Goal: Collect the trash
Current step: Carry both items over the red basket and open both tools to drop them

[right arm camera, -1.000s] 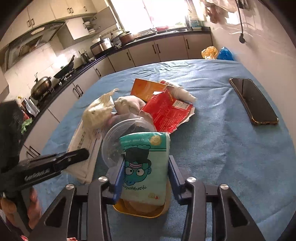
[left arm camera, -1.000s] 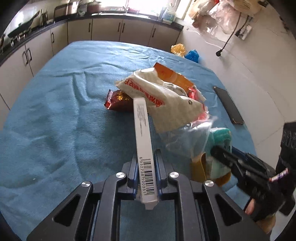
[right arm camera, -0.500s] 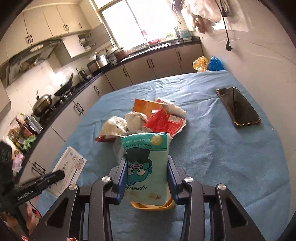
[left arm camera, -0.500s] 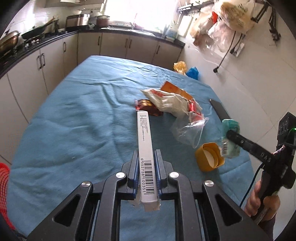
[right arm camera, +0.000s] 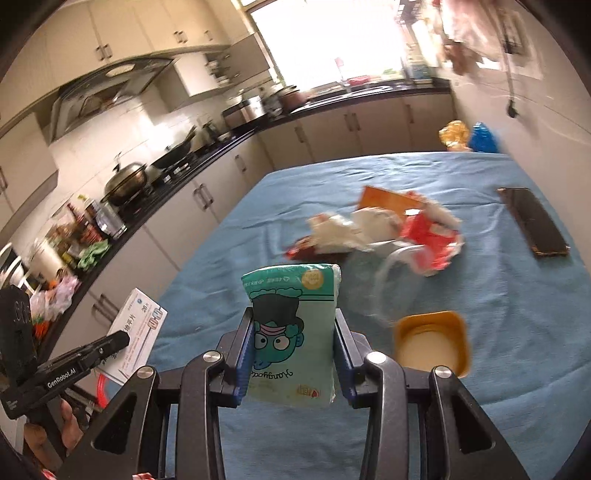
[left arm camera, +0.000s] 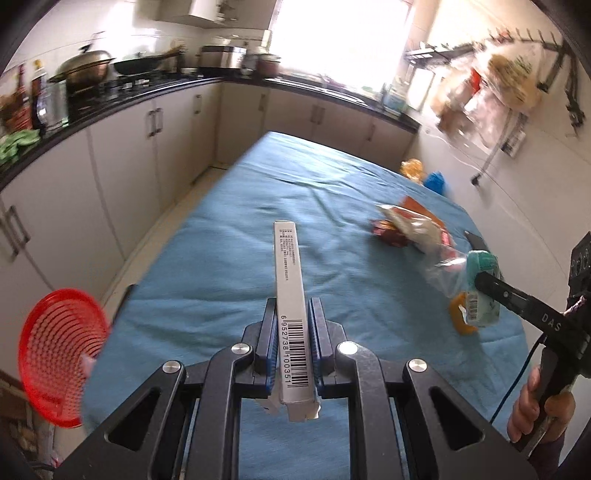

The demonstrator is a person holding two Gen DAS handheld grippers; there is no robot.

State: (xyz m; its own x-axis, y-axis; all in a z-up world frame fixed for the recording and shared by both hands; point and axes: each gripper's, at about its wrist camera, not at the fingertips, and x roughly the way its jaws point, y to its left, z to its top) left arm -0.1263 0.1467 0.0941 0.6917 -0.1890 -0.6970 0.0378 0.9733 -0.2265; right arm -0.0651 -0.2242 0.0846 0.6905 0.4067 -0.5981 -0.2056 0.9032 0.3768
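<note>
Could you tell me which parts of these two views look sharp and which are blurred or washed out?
Left wrist: the box in the tongs is sharp, the wrappers smeared, the window blown out. Right wrist: the green packet is crisp, the wrappers and cabinets blurred.

two grippers are counted: left gripper (left arm camera: 291,339), right gripper (right arm camera: 293,350). one white carton (left arm camera: 290,295) is clamped in the left; one green packet (right arm camera: 293,332) in the right. one yellow lid (right arm camera: 432,343) lies right of the latter. one phone (right arm camera: 533,221) and one red basket (left arm camera: 55,354) are listed.
</note>
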